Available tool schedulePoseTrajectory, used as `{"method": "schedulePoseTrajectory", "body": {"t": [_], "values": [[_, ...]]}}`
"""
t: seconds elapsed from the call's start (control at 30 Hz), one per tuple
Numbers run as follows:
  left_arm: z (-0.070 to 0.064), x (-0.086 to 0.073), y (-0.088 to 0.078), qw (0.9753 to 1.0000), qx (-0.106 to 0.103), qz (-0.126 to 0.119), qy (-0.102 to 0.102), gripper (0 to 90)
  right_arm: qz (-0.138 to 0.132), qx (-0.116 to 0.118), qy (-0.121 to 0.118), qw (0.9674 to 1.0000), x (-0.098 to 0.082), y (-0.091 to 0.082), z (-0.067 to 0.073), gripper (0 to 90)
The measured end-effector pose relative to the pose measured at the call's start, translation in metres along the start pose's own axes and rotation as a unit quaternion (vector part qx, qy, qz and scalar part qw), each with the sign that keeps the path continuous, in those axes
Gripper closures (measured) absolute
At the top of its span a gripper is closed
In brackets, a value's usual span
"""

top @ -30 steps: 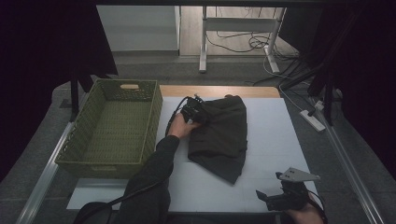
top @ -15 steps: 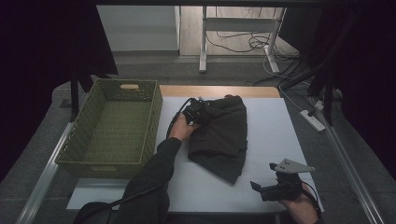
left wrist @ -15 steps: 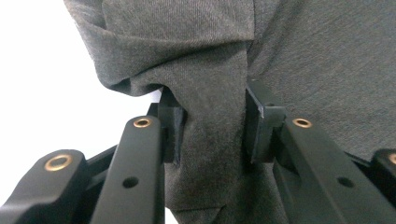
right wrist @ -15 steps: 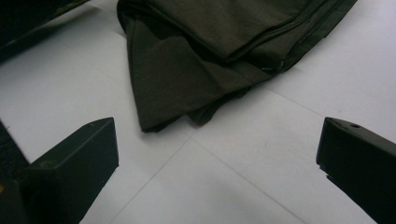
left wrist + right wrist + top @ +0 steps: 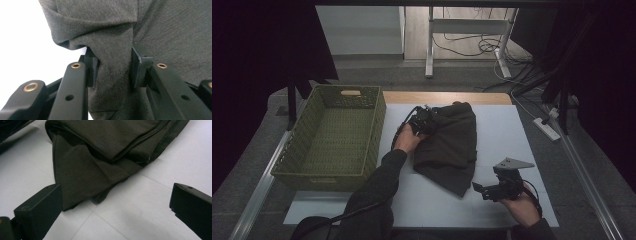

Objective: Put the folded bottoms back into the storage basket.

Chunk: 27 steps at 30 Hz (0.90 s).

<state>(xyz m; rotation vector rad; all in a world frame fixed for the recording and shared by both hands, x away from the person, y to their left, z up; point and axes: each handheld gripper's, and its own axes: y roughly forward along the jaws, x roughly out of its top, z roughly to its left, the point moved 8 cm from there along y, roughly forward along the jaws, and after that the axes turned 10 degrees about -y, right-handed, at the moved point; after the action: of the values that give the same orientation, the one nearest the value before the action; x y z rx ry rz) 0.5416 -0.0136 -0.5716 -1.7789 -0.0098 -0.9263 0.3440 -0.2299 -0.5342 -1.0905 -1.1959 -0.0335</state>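
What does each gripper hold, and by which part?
Left gripper pinches a bunched fold at the dark garment edge; right gripper is open, holding nothing.

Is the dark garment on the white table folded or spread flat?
Folded. The dark grey-green cloth garment lies doubled in stacked layers, its layered edges showing in the right gripper view, on the white table.

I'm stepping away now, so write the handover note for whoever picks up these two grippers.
Left gripper: jaws have just been closing and are now clamped on a fold at the far left corner of the dark garment.
Right gripper: open, holding nothing, jaws spread just short of the garment's near corner.
Things: the garment lies loosely folded on the white table; the green basket sits at the left, nothing in it.
Done: one corner gripped.
Left: probably grip the near corner with the right, then fold or move the garment.
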Motion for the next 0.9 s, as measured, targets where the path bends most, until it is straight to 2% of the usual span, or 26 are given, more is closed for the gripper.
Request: {"method": "schedulePoseTrajectory", "body": {"t": [0.27,0.47,0.6,0.9], "values": [[0.000,0.000,0.000,1.0000,0.002,-0.002,-0.006,63.0,0.019,0.004,0.013,0.9997,0.011,0.023,-0.010,0.0],[0.000,-0.001,0.001,1.0000,-0.002,-0.004,-0.009,62.4,0.032,0.001,0.000,0.9995,0.021,0.042,-0.017,0.0],[0.001,-0.001,0.001,0.9999,-0.003,-0.004,-0.011,62.2,0.038,-0.008,0.001,0.9993,0.028,0.053,-0.024,0.0],[0.002,-0.001,0.001,0.9999,-0.005,-0.005,-0.015,60.5,0.074,-0.017,0.019,0.9969,0.031,0.090,-0.043,0.0]]}}
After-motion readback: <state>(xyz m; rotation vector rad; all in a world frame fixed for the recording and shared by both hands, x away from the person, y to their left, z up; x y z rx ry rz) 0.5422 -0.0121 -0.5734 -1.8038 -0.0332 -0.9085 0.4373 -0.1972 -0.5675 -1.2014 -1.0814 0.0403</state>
